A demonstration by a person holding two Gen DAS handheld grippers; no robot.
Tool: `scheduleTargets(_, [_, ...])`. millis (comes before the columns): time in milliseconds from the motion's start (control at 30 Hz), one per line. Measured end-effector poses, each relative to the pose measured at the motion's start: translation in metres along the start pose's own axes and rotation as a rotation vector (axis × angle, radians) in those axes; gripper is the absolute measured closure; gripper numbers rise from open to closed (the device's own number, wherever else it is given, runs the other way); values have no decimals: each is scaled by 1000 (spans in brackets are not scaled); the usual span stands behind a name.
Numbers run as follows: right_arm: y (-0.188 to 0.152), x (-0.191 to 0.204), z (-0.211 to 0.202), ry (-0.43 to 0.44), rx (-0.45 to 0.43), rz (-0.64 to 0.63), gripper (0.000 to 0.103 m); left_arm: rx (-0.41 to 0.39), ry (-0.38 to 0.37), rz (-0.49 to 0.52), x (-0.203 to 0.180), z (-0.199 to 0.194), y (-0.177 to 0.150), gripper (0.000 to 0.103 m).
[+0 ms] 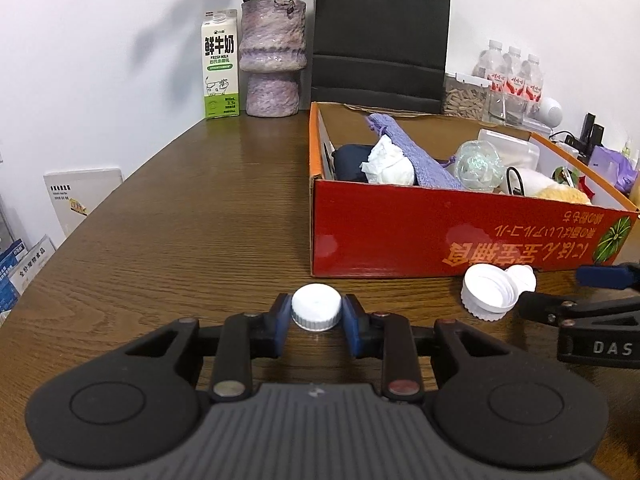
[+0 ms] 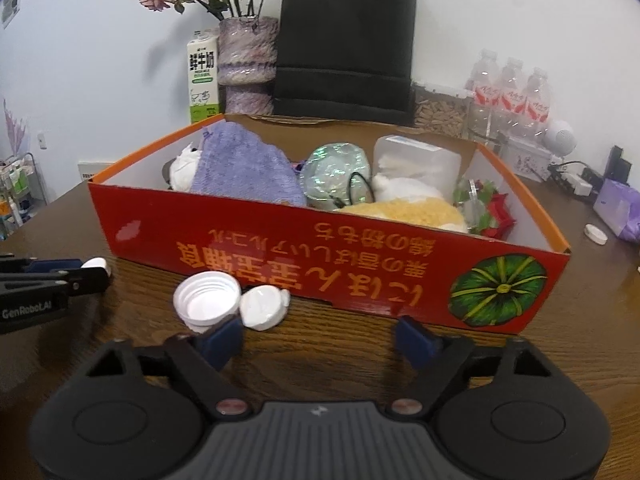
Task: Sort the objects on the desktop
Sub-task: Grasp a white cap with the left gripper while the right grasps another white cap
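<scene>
White cap point(image 1: 316, 312) sits clenched between left tongs point(image 1: 316, 320); right tongs point(image 2: 320, 340) gape.

The counter point(image 1: 180, 220) looks like dark wood with visible grain and a slight sheen. At right of the frame, the red box point(image 1: 400, 232) is glossy printed cardboard, plain brown inside. The white cap point(image 1: 316, 306) at lower centre is smooth plastic with a ribbed edge. The purple cloth point(image 2: 244, 168) in the box looks soft and nubbly. At top, the black bag point(image 1: 380, 32) is matt paper.
</scene>
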State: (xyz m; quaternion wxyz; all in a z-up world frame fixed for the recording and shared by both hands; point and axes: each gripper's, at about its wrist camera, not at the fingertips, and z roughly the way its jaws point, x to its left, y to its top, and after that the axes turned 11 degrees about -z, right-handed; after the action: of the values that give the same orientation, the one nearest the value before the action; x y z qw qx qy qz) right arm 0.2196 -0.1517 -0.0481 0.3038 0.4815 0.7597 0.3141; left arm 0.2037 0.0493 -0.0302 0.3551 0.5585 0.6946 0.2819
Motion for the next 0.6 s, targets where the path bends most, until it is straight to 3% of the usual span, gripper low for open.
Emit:
scheduleTargets(233, [7, 13, 4, 46, -12, 2, 51, -1, -8, -28, 5, -1, 1, 74])
scheduleTargets(367, [8, 16, 5, 66, -32, 4, 75, 0, -15, -39, 8, -1, 1, 74])
scheduleTargets(600, [5, 16, 1, 89, -60, 14, 77, 1, -26, -55, 11, -1, 1, 74])
